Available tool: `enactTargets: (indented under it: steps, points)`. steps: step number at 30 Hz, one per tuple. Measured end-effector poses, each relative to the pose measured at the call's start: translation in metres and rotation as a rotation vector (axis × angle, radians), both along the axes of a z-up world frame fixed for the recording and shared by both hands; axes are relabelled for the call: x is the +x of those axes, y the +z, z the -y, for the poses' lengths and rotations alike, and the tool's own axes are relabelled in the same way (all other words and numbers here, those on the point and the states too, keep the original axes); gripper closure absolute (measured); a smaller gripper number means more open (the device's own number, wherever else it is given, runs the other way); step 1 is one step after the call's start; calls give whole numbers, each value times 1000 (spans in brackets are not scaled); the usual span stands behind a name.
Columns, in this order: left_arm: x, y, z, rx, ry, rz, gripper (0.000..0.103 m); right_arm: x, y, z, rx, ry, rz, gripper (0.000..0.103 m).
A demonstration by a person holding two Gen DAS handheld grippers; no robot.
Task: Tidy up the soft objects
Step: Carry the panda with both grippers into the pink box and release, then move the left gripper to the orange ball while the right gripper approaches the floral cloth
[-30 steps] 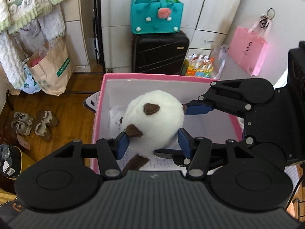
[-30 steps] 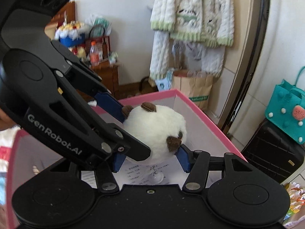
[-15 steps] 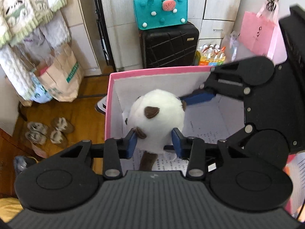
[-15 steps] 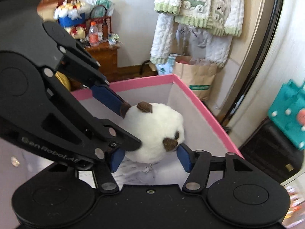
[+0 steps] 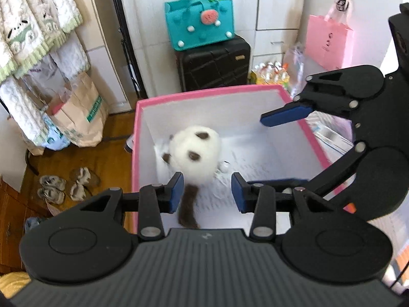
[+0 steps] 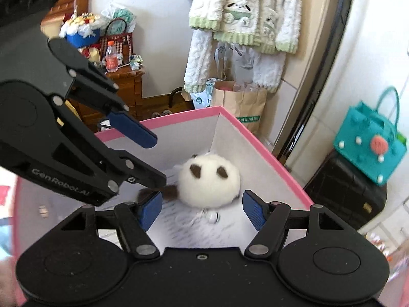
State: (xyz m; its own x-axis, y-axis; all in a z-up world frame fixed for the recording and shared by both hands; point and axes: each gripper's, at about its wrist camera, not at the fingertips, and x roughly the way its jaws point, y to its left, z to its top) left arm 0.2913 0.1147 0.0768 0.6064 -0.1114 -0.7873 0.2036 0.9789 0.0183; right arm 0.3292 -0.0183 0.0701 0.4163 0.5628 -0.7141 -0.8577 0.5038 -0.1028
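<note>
1. So here's my view: the plush toy (image 5: 195,151), a white round fluffy thing with brown patches and a brown tail, is lying on the floor of the pink-rimmed box (image 5: 204,92), over toward the box's left wall in my left camera. It's blurry in both views.
2. My left gripper (image 5: 206,192) is above the box's near edge with its fingers (image 5: 176,192) apart. They've just been widening a bit after a squeeze, and nothing is pinched. The toy's tail shows in the gap between them, but the pads aren't touching it.
3. My right gripper (image 6: 202,209) has been opening too, and its fingers (image 6: 251,211) now stand wide with nothing held. The toy sits beyond the tips, clear of both pads.
4. Room to move: the box's inside is mostly bare white, apart from a small round white thing (image 6: 212,217) right beside the toy. Both grippers crowd over the same box, each poking into the other's camera view, so that's the tight bit.
5. Around the box: a black suitcase (image 5: 213,64) with a teal felt bag (image 5: 199,21) on top stands behind it, a pink paper bag (image 5: 328,42) hangs off to the side, and a brown paper bag (image 5: 79,112) sits under some hanging fuzzy clothes (image 6: 245,18).
6. The floor is wood, with a pair of slippers (image 5: 65,185) on it. A wooden cabinet (image 6: 125,87) piled with clutter is against the far wall.
</note>
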Motion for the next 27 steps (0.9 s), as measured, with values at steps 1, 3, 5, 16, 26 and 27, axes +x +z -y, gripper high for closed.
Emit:
enactTargets:
  steps: [1, 3, 5, 16, 26, 27]
  points:
    - [-6, 4, 3, 1, -7, 3, 62, -3, 4, 5, 4, -8, -11, 29]
    - [-18, 13, 6, 19, -9, 21, 62, -13, 13, 17, 13, -26, -25, 29]
    - [-30, 24, 12, 34, -19, 36, 60, -21, 23, 29, 26, -49, -42, 29]
    - [-88, 73, 31, -11, -58, 103, 37, -71, 76, 96, 158, -130, -91, 29]
    - [-136, 86, 59, -86, -144, 195, 27, -122, 91, 155, 178, -176, -36, 29]
    - [-140, 85, 62, -90, -160, 202, 27, -127, 89, 162, 179, -184, -31, 29]
